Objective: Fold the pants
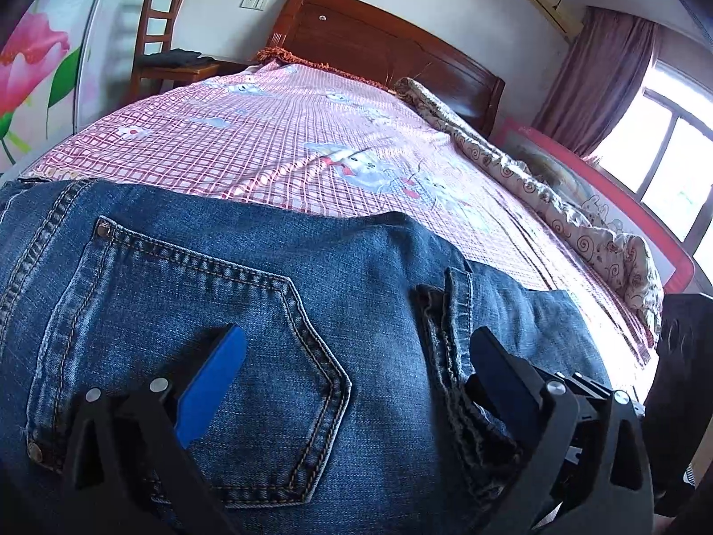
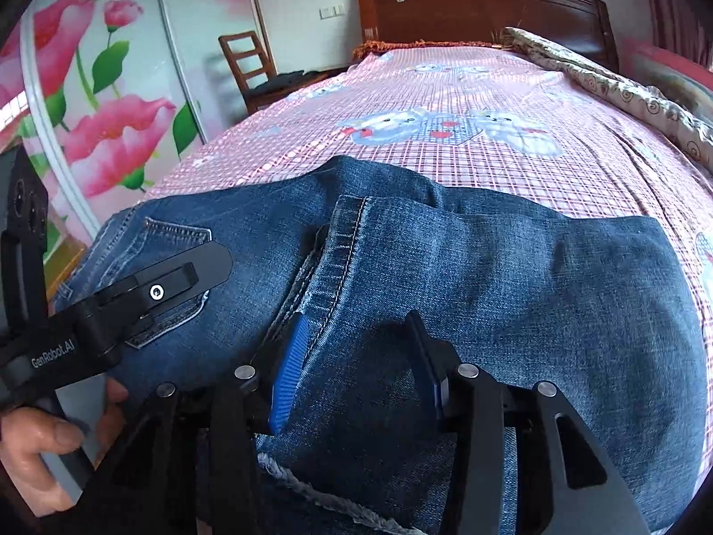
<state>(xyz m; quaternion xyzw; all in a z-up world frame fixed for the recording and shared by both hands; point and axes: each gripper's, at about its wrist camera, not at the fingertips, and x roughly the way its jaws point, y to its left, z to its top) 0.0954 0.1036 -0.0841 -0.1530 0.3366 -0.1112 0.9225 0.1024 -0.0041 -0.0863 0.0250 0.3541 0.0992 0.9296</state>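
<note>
- The jeans (image 1: 276,294) run off the lower and left edges of the left wrist view, so their full outline cannot be made out; in the right wrist view their near part is hidden under the gripper frame.
- They lie folded on the near end of the bed (image 1: 312,133), on its pink checked sheet (image 2: 468,102), with the back pocket (image 1: 191,356) facing up.
- Left gripper (image 1: 352,356): its jaws stand wide apart — the blue pad (image 1: 214,383) sits over the pocket, while the other finger (image 1: 503,370) is just beside the dark seam fold (image 1: 450,356). Denim fills the gap between them, but the fingertips merge into the cloth, so whether they touch it or hover just above I cannot tell; nothing is pinched.
- Right gripper (image 2: 356,356): partly open, with a stretch of flat denim between the fingers. Its blue ribbed pad (image 2: 289,379) lies right at the stitched hem edge (image 2: 343,258) of the folded-over layer; the other finger is dark and hard to read. The pads do not appear to squeeze any cloth.
- A frayed hem (image 2: 312,490) shows at the bottom between the frame arms, mostly covered.
- At the left edge of the right wrist view, a hand (image 2: 40,446) grips the other tool's handle — only some fingers are visible.
- A rumpled patterned quilt (image 1: 557,205) lies along the bed's far side, well apart from the jeans.
</note>
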